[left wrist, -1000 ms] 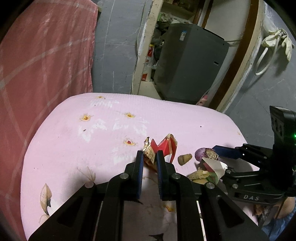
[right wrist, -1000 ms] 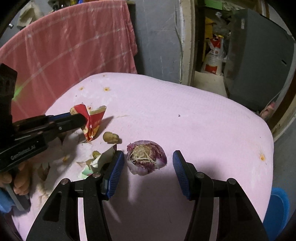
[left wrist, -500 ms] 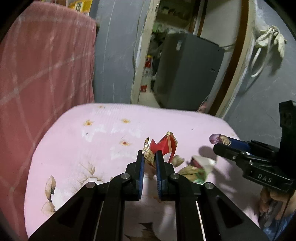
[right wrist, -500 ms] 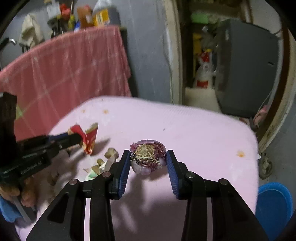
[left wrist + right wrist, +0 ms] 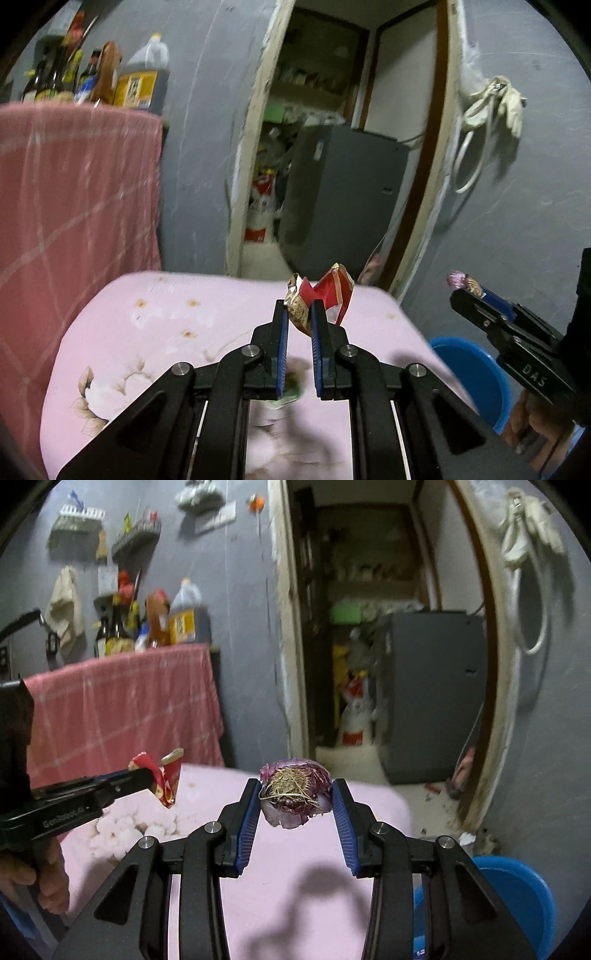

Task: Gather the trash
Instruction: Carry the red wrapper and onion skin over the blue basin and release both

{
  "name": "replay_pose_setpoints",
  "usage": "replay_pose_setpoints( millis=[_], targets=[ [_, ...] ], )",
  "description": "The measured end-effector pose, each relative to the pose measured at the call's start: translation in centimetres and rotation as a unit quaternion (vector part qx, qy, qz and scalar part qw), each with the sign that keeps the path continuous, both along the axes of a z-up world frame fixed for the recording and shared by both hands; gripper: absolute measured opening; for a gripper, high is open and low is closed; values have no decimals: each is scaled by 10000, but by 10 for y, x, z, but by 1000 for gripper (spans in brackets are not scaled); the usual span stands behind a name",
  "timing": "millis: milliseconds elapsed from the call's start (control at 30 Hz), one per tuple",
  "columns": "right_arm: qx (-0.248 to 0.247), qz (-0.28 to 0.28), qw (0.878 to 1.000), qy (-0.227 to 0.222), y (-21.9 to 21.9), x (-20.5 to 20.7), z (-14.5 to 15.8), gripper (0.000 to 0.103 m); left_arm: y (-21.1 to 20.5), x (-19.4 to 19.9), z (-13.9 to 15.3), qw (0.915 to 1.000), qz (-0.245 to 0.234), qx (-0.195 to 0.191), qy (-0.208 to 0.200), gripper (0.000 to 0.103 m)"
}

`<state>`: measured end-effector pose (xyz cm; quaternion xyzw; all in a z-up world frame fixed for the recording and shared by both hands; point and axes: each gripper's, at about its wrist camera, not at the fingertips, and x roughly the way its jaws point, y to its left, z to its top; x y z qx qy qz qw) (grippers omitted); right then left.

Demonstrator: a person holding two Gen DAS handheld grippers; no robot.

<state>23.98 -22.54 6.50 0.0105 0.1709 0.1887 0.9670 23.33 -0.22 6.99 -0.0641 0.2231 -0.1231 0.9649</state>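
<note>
**Both hands loaded, heading for the bucket**

The left hand-held gripper point(image 5: 299, 317) is pinching a crumpled red-and-gold wrapper point(image 5: 321, 295) w/ jaws nearly closed, gripping the scrunched end so the rest is hanging free above the pink worktop point(image 5: 155, 332). The right hand-held gripper point(image 5: 295, 801) is clamping an onion end point(image 5: 295, 794), root side facing the camera, jaws partway open b/c the piece is bulky. Both bits are being held clear of the cloth. A blue bucket point(image 5: 517, 886) is sitting just past the worktop's right edge, prob. the drop spot. More scraps point(image 5: 288, 395) are lying blurred under the left jaws.
</note>
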Motion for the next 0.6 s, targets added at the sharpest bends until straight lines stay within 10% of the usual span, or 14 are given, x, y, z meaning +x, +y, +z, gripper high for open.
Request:
replay_pose_setpoints(
  millis=[600],
  targets=[
    [176,-1415,9826,-1187,-96,-87,26,37,-119,-40,37,9923,-926,-174,-805,9]
  ],
)
